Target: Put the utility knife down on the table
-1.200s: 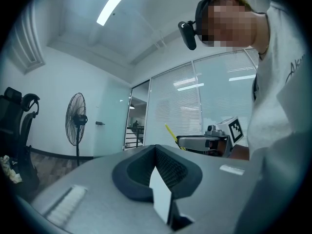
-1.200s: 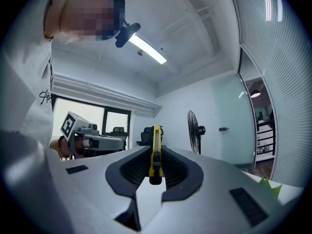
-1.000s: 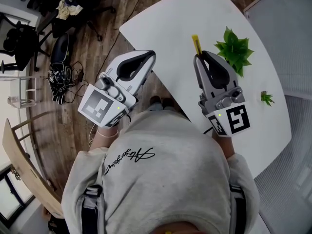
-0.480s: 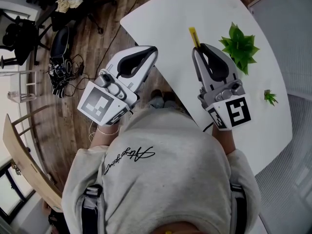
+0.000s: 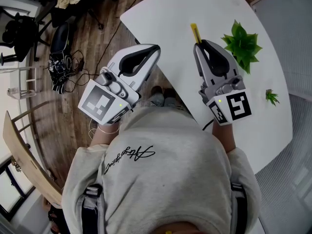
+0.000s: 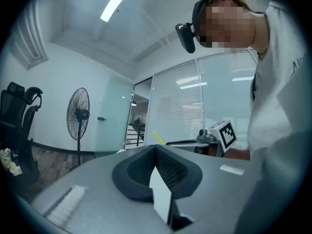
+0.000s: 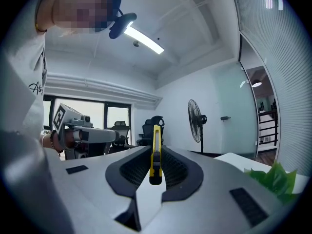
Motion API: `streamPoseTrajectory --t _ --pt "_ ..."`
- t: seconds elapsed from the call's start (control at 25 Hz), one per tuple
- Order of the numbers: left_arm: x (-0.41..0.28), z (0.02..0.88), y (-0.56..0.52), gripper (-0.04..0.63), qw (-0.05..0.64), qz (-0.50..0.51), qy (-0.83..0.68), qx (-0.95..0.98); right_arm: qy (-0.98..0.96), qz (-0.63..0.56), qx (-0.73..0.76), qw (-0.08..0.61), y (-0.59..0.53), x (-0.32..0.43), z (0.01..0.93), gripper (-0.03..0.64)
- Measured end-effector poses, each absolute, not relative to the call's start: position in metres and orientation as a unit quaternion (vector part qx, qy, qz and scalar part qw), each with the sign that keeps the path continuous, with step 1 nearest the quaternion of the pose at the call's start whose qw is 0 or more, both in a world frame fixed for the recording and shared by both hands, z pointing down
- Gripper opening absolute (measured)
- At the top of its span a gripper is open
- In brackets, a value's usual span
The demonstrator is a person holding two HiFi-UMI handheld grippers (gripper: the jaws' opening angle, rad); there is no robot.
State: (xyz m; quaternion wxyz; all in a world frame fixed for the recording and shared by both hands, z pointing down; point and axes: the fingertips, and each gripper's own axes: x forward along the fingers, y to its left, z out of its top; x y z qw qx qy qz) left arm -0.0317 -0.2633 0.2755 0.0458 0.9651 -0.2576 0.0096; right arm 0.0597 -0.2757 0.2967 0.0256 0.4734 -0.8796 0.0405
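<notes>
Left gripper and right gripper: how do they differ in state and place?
The right gripper is shut on the yellow utility knife; the left gripper is shut on nothing. In the head view the right gripper lies wholly over the white table, the left gripper across its edge. Both bear a marker cube.

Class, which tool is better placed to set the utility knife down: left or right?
Right. The right tool grips the utility knife over the white table; the left tool is shut, empty.
</notes>
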Motion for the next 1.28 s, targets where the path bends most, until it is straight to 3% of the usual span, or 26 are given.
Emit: streamPoseTrajectory --t 1.28 --pt "-0.034 0.278 -0.266 -0.002 0.047 0.013 -0.269 0.962 -0.874 0.081 0.470 0.092 -0.294 0.058 0.362 0.064"
